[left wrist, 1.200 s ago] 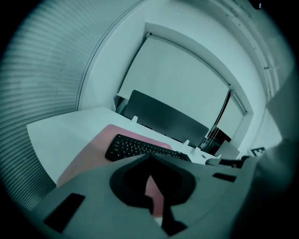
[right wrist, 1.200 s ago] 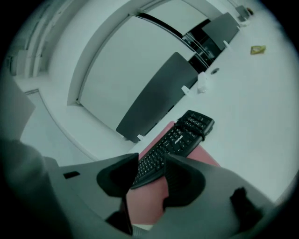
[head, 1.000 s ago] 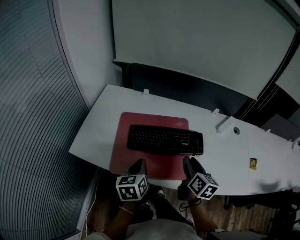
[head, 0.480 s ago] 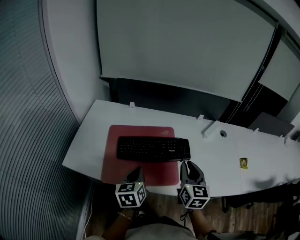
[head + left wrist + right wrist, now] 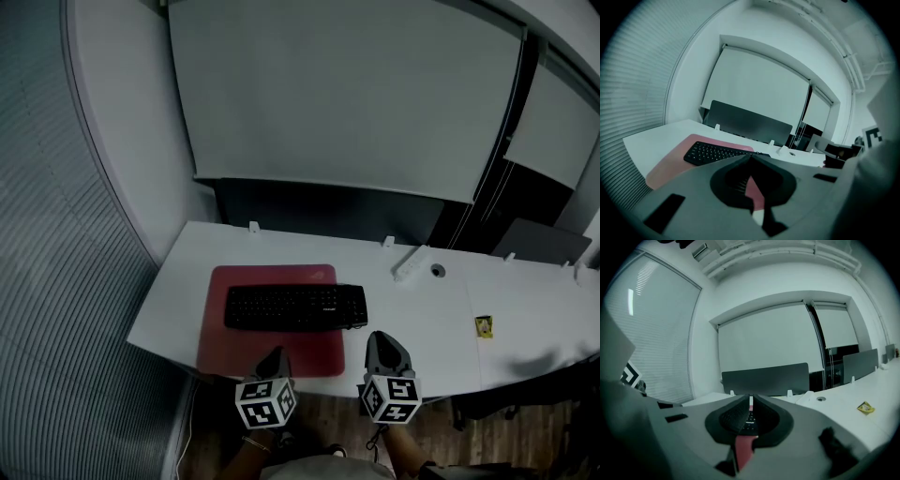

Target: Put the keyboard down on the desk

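Note:
The black keyboard (image 5: pixel 295 307) lies flat on a red mat (image 5: pixel 272 349) on the white desk (image 5: pixel 427 323), with nothing touching it. Both grippers hang in front of the desk's near edge, short of the keyboard. My left gripper (image 5: pixel 274 357) is shut and empty; in the left gripper view its tips (image 5: pixel 751 157) meet, with the keyboard (image 5: pixel 712 153) beyond them. My right gripper (image 5: pixel 383 339) has just been closing with nothing between its jaws. Only a thin slit remains at its tips (image 5: pixel 750 400), and keyboard and mat show through it.
A white power strip (image 5: pixel 408 266) and a round cable hole (image 5: pixel 438 271) sit at the desk's back right. A small yellow item (image 5: pixel 483 326) lies further right. A dark partition (image 5: pixel 328 211) stands along the desk's far edge, with slatted blinds (image 5: pixel 66 309) at the left.
Both grippers have drawn back from the mat's near edge to in front of the desk. The right gripper's jaws have closed. The keyboard has stayed on the mat.

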`<state>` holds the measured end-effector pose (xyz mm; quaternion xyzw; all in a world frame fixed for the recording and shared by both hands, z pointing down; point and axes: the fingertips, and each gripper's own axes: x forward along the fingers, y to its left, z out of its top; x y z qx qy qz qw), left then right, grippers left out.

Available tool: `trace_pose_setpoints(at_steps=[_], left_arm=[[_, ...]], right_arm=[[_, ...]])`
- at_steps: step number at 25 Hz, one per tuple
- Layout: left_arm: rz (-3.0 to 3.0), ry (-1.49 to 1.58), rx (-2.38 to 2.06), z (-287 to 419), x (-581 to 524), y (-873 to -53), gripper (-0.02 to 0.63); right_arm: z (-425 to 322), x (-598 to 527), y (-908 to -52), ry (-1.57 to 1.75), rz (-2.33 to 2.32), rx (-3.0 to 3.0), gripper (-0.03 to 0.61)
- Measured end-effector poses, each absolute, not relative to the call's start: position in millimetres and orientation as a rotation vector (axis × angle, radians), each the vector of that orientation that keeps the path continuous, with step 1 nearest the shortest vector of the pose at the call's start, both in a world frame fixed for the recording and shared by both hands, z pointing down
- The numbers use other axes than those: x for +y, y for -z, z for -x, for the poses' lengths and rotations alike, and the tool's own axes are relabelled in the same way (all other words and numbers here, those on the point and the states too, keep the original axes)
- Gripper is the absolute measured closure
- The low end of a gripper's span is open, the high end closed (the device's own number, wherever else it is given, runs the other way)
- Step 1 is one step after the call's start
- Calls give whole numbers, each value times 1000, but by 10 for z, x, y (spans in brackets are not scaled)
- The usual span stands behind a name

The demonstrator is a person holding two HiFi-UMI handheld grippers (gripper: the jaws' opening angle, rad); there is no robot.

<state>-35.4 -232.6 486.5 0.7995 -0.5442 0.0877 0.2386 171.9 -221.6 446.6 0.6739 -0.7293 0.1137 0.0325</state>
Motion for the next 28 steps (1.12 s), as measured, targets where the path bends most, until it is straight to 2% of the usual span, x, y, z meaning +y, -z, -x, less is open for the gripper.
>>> trace_pose_setpoints(at_steps=[14,28], left_arm=[[-2111,-223,-1582,203,-1880,-4867,600],[-2128,-230,-1597,360,-1992,-4841,600]], right_arm=[[-1853,-1881,-4577,-388,-1948,-2335,541],[-1725,-1943,-4575,-369,-1923,-2300,548]])
